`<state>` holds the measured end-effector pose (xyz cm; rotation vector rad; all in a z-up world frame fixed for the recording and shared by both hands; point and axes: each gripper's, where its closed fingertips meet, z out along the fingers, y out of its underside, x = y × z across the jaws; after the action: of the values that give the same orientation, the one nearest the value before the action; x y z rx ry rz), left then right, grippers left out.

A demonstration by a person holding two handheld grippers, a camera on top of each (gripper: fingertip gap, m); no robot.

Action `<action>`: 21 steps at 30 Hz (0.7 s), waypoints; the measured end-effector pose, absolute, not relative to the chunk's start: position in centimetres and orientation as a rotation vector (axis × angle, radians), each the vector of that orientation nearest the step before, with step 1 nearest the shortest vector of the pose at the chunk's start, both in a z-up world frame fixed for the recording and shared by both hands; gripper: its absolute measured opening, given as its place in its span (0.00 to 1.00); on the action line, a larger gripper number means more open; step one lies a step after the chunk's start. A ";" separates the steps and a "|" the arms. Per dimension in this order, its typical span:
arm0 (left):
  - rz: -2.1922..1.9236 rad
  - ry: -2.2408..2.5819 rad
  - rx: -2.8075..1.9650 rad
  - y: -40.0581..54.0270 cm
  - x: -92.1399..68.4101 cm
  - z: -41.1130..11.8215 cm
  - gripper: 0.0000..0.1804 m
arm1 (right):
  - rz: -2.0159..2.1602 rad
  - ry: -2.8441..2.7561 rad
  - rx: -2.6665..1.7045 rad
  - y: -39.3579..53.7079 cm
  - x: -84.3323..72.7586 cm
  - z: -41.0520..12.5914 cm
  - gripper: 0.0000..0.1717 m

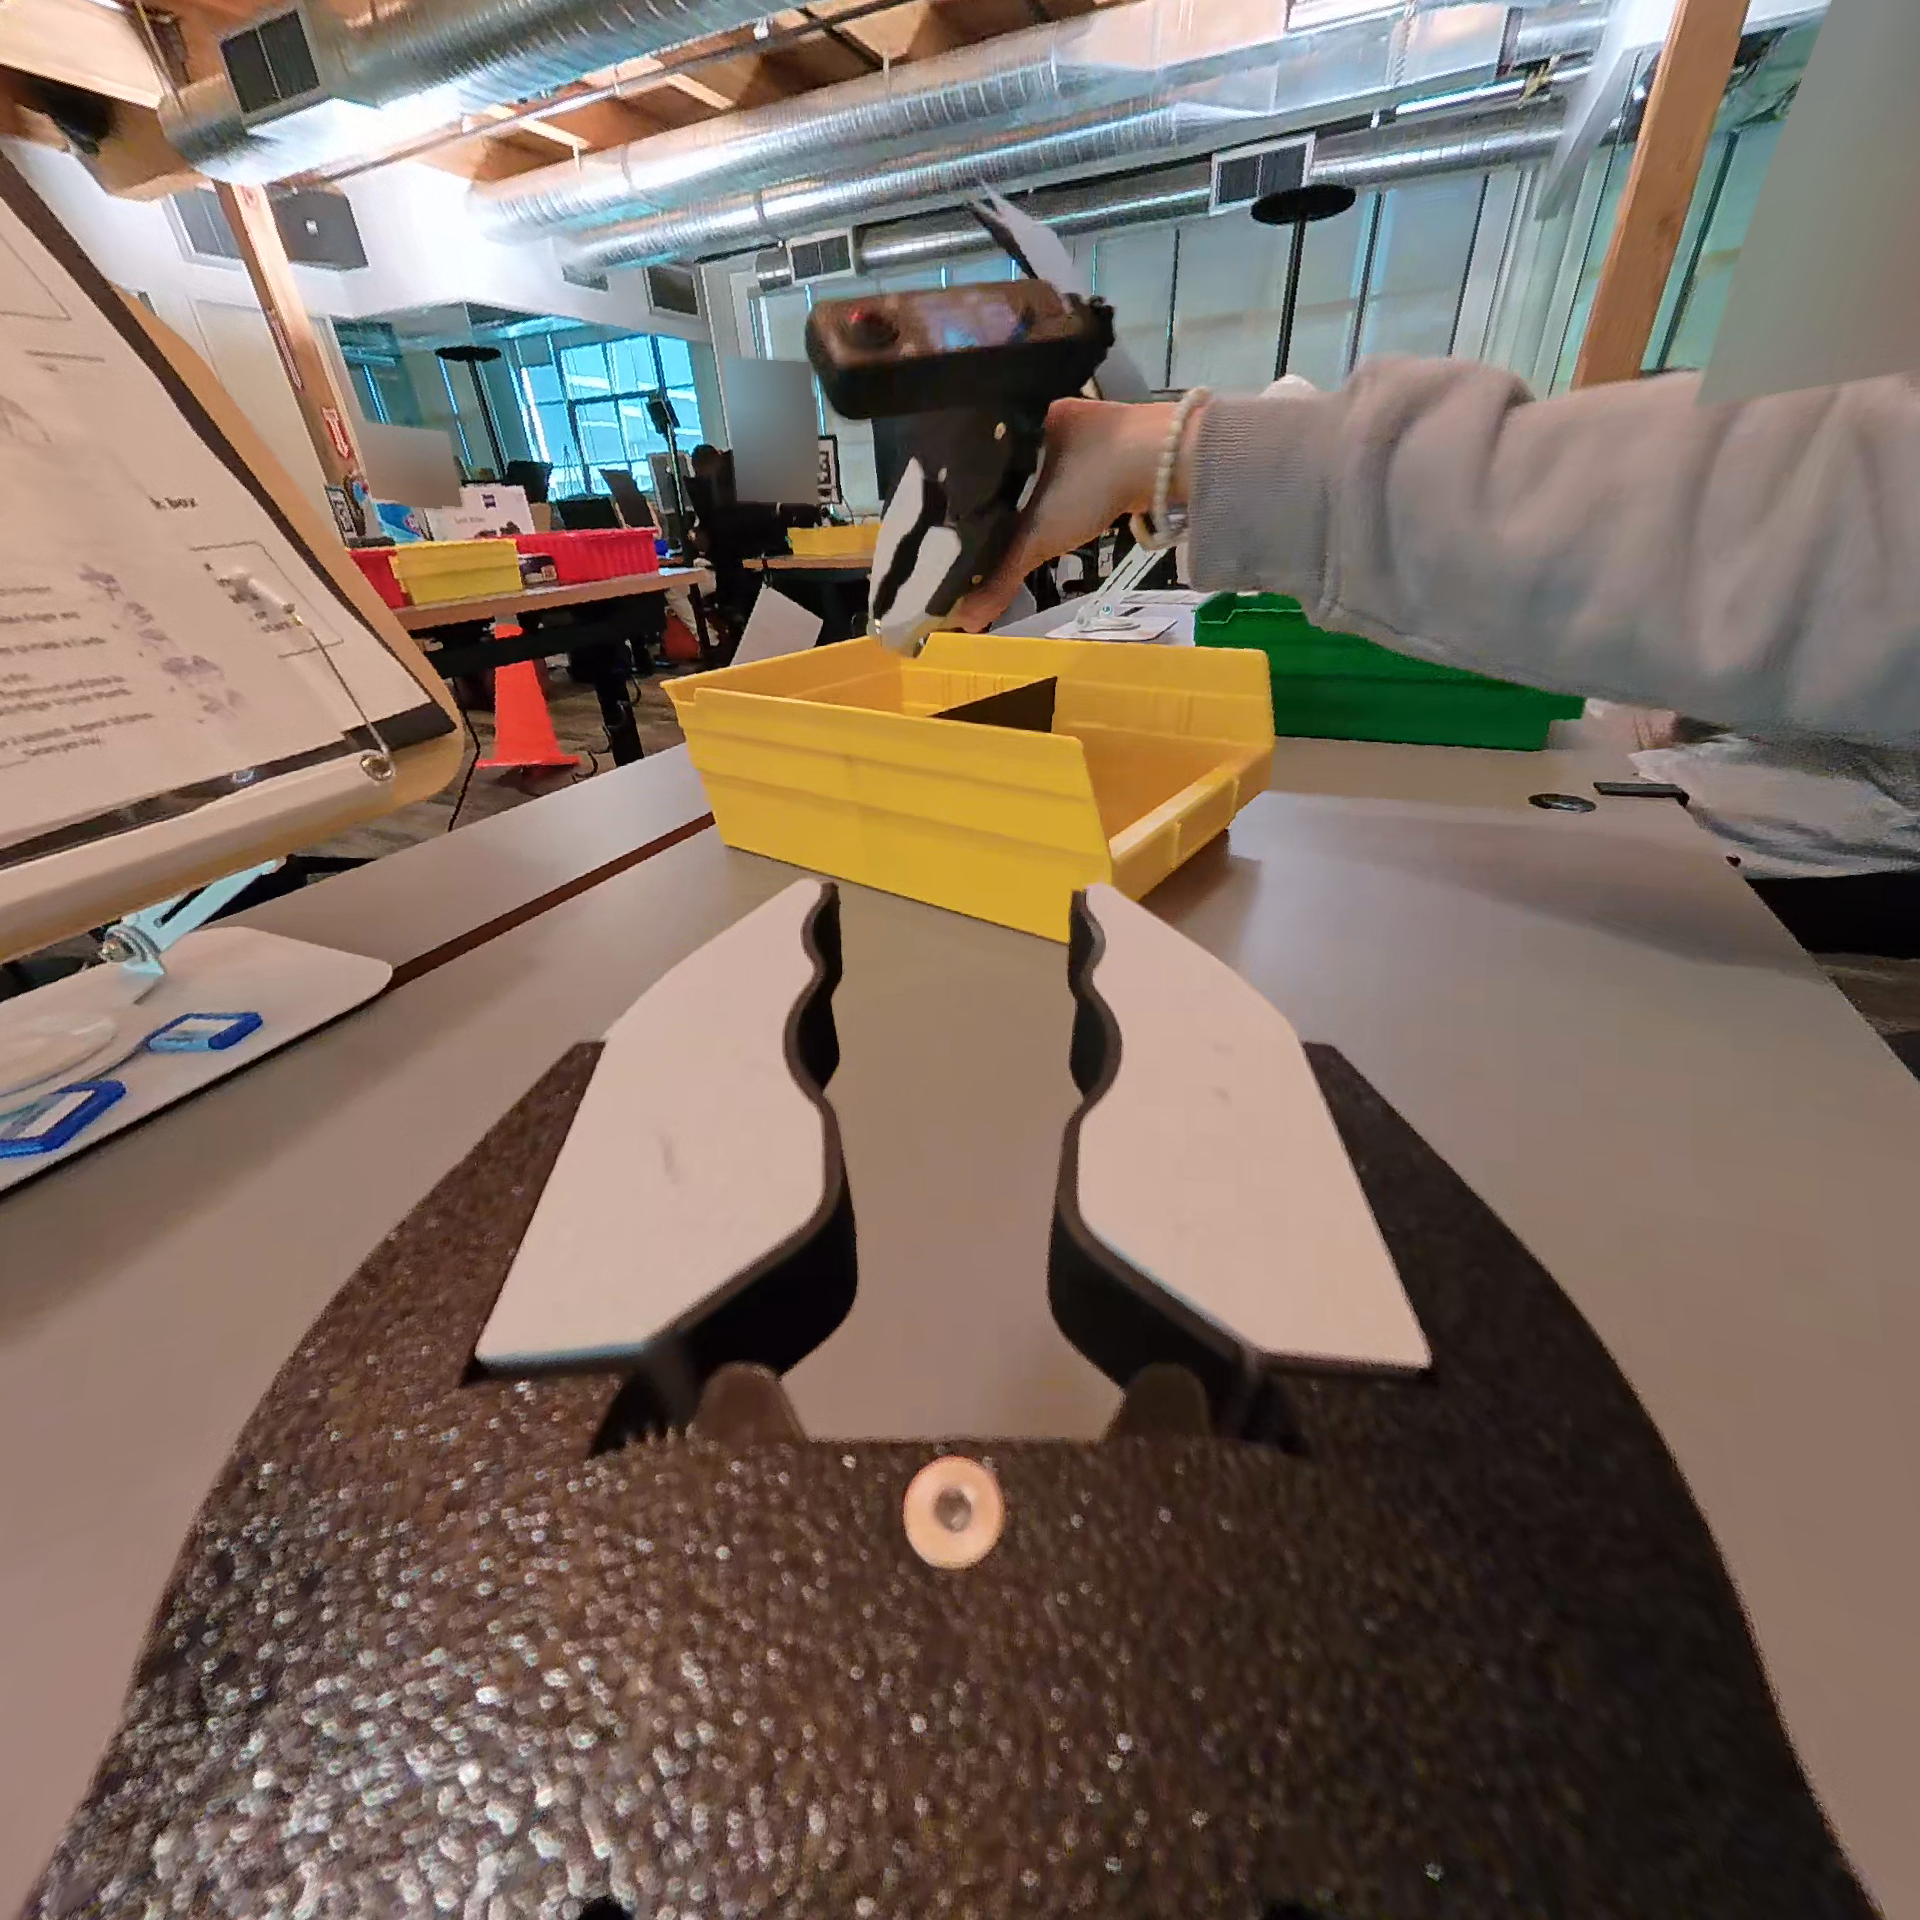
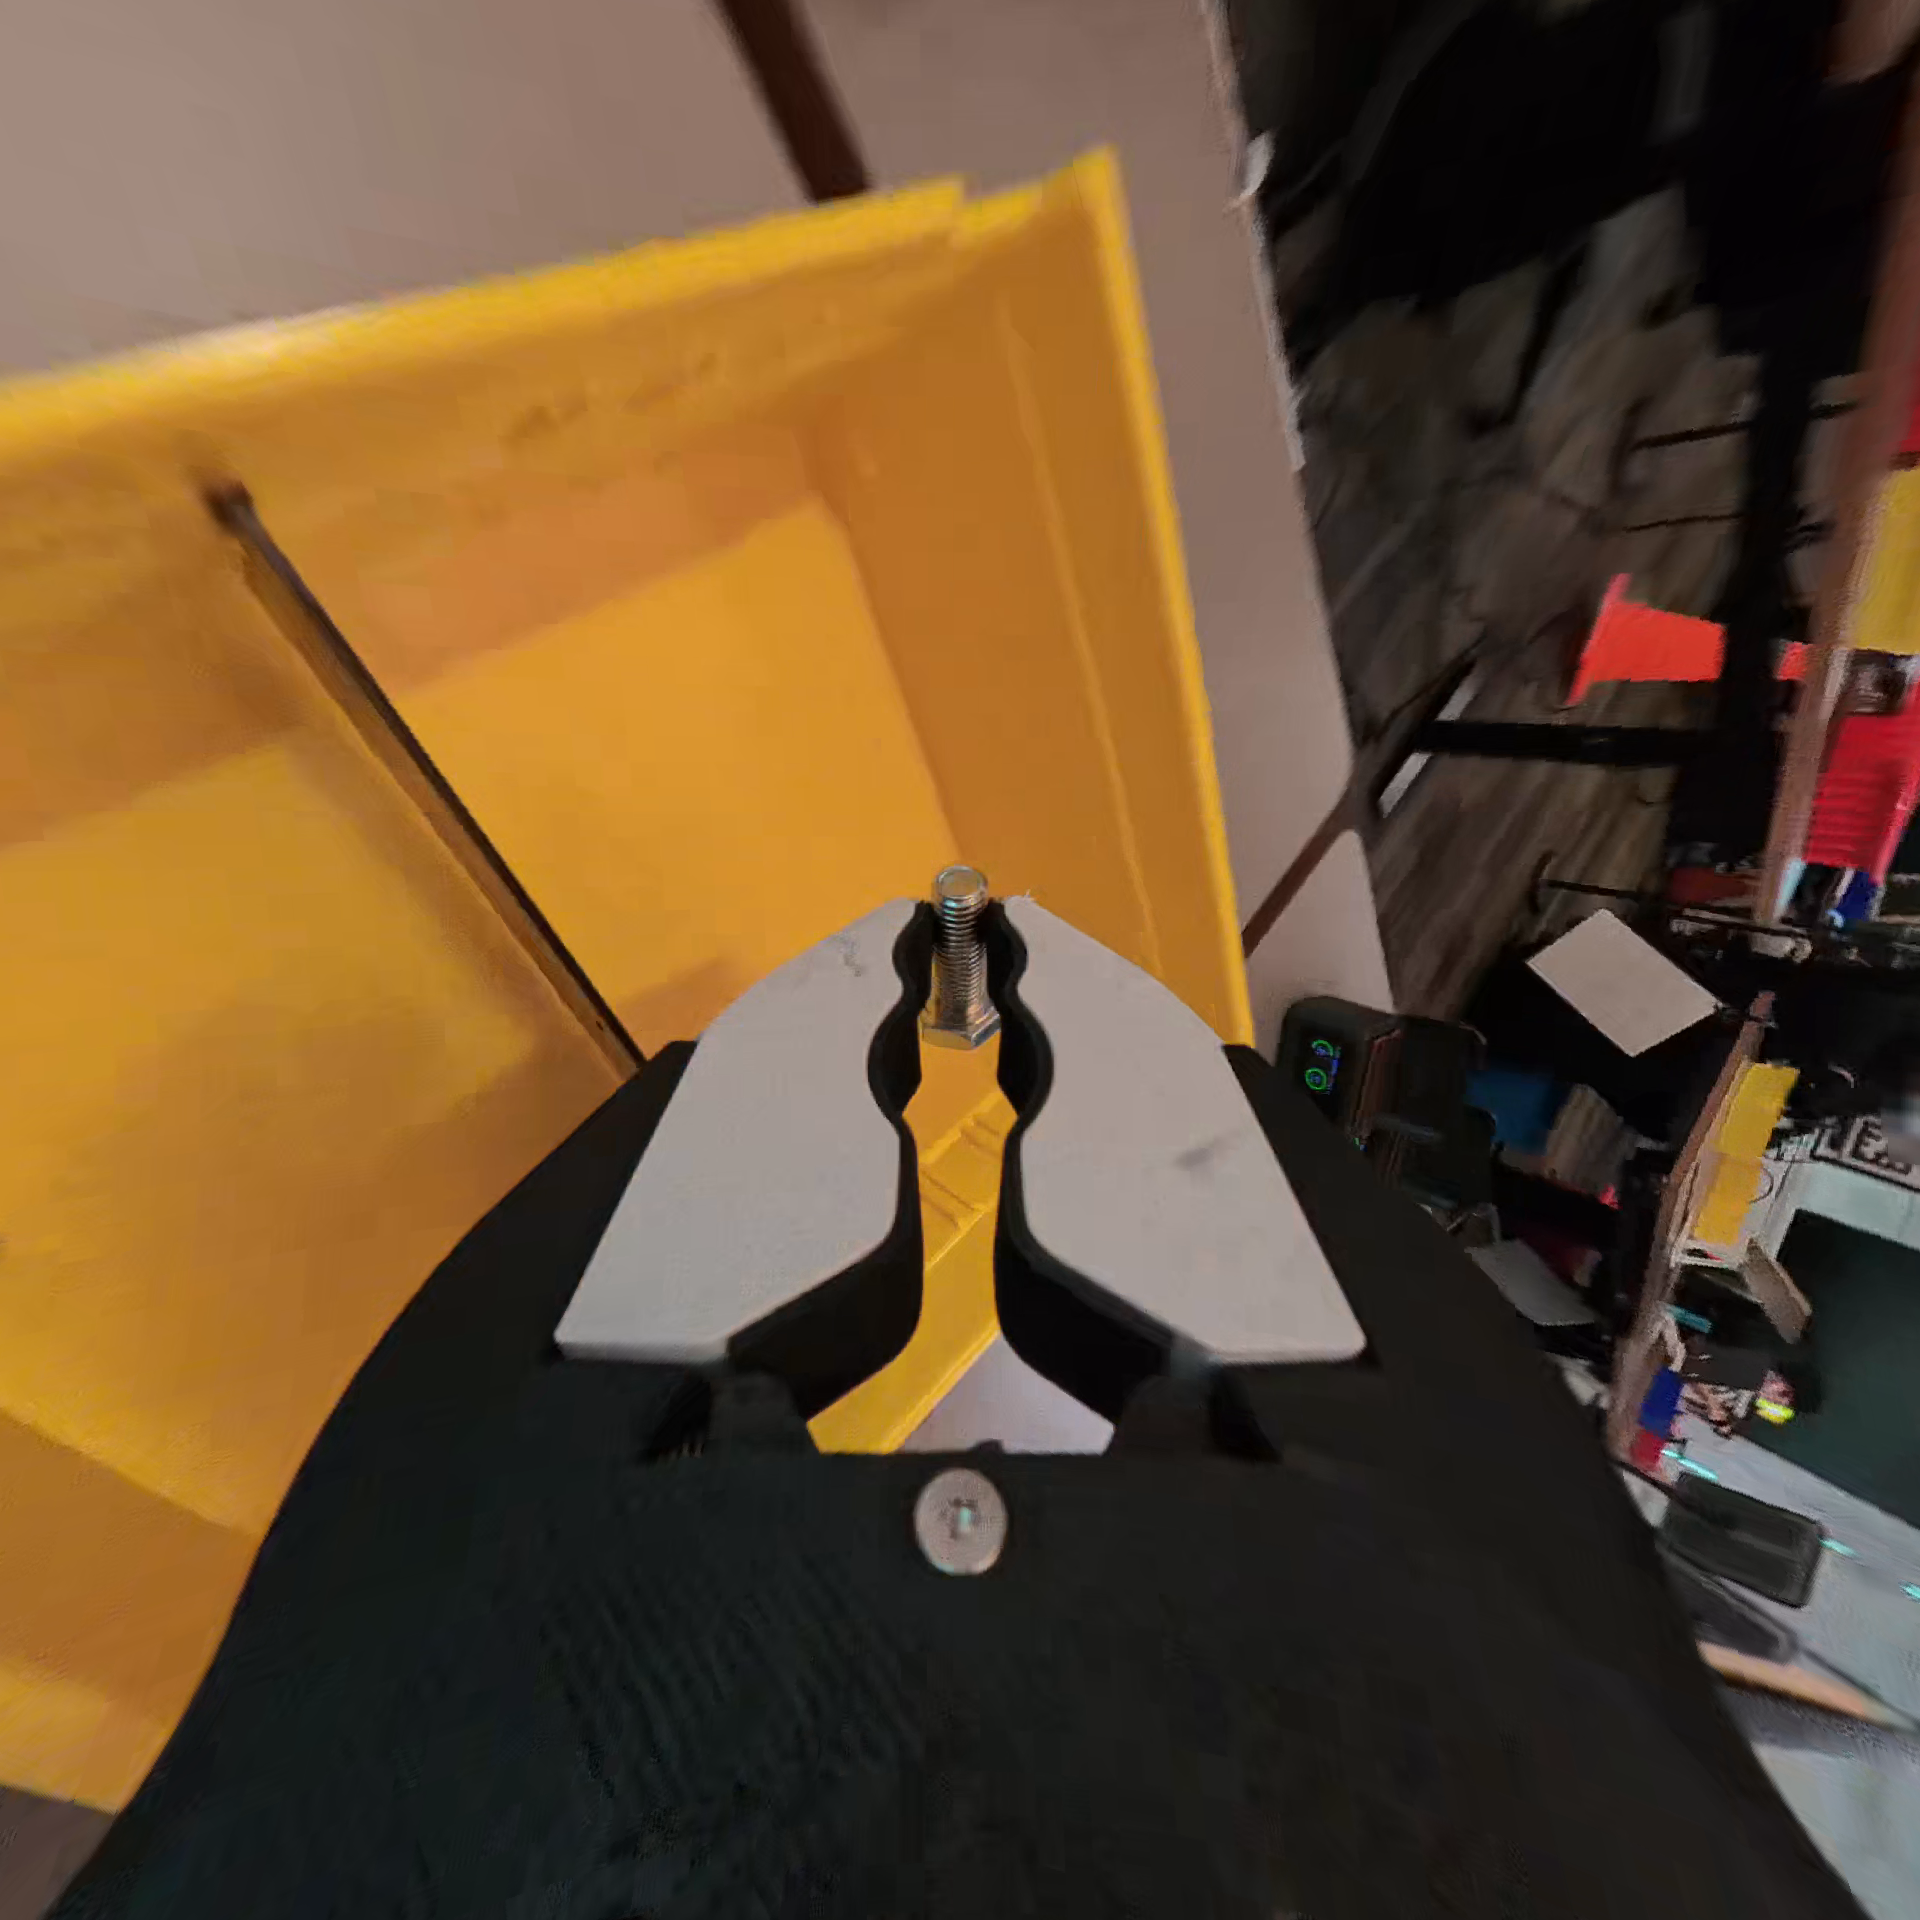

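My left gripper [image 1: 951, 909] is open and empty, low over the grey table [image 1: 1455, 1039] just in front of a yellow bin [image 1: 894, 800] with a dark divider [image 1: 1003, 707]. My right gripper [image 2: 960, 914] is shut on a silver hex bolt [image 2: 958, 971], held lengthwise between the pads with its threaded end pointing forward, above the yellow bin [image 2: 644, 727] beside the divider [image 2: 416, 769]. In the left wrist view the right gripper [image 1: 904, 639] points down at the bin's far rim, held by a hand in a grey sleeve [image 1: 1507, 540].
A green bin [image 1: 1371, 686] stands behind the yellow one at the right. A tilted document stand [image 1: 156, 623] and blue-framed tags [image 1: 203, 1032] lie at the left. An orange cone [image 1: 520, 707] and other tables with red and yellow bins are farther back. The grippers' ends are close to 40 centimetres from one another.
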<state>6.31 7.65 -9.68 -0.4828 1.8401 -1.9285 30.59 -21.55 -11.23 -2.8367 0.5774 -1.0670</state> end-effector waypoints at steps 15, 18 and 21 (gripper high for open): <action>-1.925 1.775 -0.601 9.5 7.2 -8.5 0.23 | -0.990 0.670 -2.154 -11.5 27.2 -5.2 0.42; -1.953 1.666 -0.773 12.6 7.6 -6.1 0.23 | -0.672 0.539 -1.905 -3.1 19.8 -3.4 0.39; -1.803 1.586 -1.211 19.6 8.7 -5.5 0.20 | -0.449 0.432 -1.766 3.0 13.3 -4.0 0.37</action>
<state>8.71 19.65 -5.48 -1.2106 1.5865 -1.8027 13.27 2.96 -4.04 -1.7660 0.4318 -0.4488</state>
